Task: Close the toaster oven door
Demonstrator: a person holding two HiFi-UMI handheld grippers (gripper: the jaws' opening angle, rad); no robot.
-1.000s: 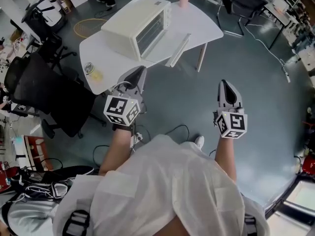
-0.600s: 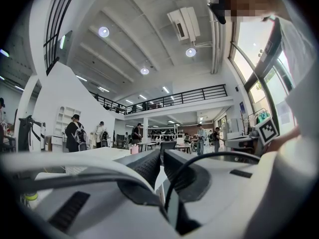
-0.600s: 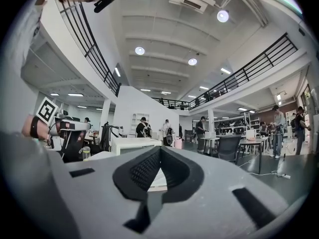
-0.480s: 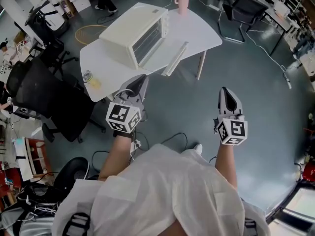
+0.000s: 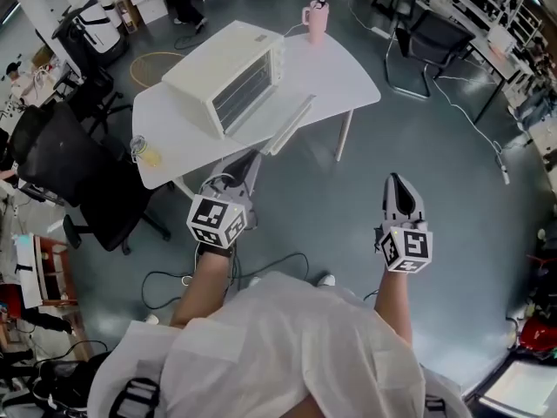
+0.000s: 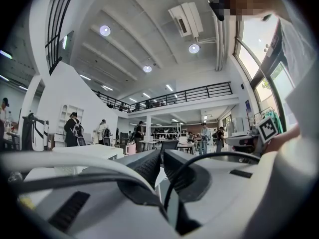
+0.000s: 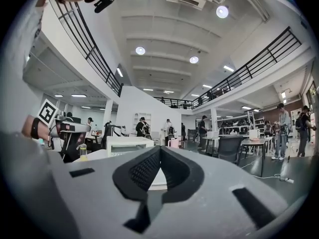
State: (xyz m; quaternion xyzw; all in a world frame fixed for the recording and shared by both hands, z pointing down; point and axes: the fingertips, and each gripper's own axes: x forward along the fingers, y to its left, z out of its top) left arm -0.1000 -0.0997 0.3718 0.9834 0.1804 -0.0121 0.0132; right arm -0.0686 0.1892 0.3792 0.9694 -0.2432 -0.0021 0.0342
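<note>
Big white table with a curved edge [image 5: 344, 68] in the middle of the hall, black office chair [image 5: 61, 172] just off its left end. On the table sits the boxy cream toaster oven [image 5: 218, 72], and from the head view you can see its glass door [image 5: 291, 122] dropped open, lying flat toward the person. The right gripper view only catches the oven face-on beyond the jaws, so I can't make out the door there.

The left gripper [image 5: 251, 159] is up near the table's front edge, and its fingers are pressed together with nothing between them. The right gripper [image 5: 398, 181] hangs over the grey floor well apart from the table, with its tips closed and empty too.

A pink lidded tumbler [image 5: 315, 17] stands at the far end and a small clear jar with yellow stuff [image 5: 139, 149] at the near-left corner.
</note>
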